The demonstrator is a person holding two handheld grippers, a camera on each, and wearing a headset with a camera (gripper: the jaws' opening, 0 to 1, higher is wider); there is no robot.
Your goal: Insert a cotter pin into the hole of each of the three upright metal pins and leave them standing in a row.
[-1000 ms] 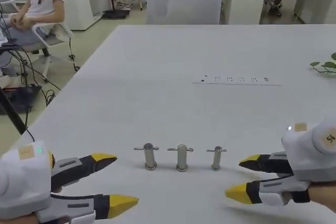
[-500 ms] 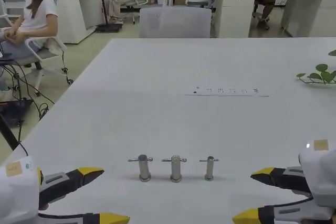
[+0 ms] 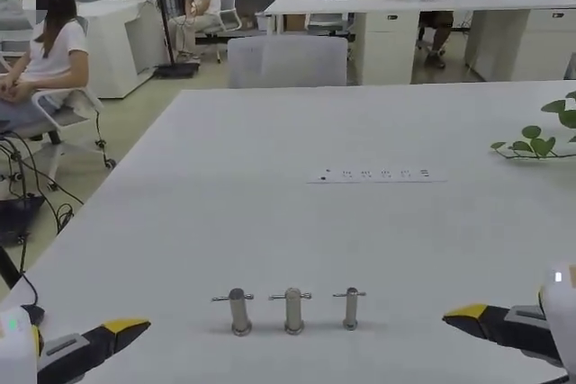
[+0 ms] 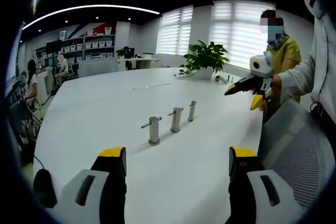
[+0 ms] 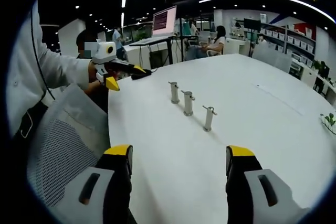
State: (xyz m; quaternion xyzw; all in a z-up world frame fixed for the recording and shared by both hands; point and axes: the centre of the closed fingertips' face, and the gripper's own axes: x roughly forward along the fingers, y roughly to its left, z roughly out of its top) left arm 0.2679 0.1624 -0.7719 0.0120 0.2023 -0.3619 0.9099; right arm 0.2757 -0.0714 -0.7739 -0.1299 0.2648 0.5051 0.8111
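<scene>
Steel pins (image 3: 292,310) stand in a row, seemingly all cottered; left gripper (image 4: 177,156) and right gripper (image 5: 178,153), both wide and empty, need only avoid toppling them.

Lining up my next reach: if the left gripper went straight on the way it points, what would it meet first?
Probably the nearest upright pin of the row. It stands ahead of the open left gripper, slightly left of its midline. Depth is hard to judge, so it could pass just beside it.
</scene>
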